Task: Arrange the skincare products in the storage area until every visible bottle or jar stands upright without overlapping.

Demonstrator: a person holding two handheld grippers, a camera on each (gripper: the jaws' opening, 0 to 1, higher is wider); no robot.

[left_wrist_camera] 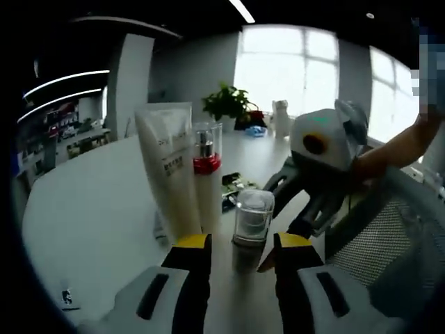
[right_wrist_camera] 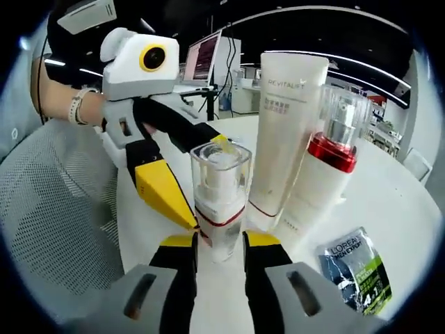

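The left gripper (left_wrist_camera: 238, 250) points level across the white table (left_wrist_camera: 90, 209), its yellow-tipped jaws spread wide on either side of a small clear-capped pump bottle (left_wrist_camera: 250, 226), which stands upright between them — untouched, as far as can be seen. Behind it stand two more products: one white tube (left_wrist_camera: 170, 167) and one red-collared pump bottle (left_wrist_camera: 207, 177), side by side. The right gripper (left_wrist_camera: 306, 209) reaches in from the right.

In the right gripper view, the right gripper (right_wrist_camera: 219, 245) clamps the small pump bottle (right_wrist_camera: 221, 202) near its base. The left gripper (right_wrist_camera: 188, 184) angles down from the upper left, held in a person's hand. One tube (right_wrist_camera: 285, 132), one red-collared bottle (right_wrist_camera: 327, 160), one flat sachet (right_wrist_camera: 351, 268) — all on the table.
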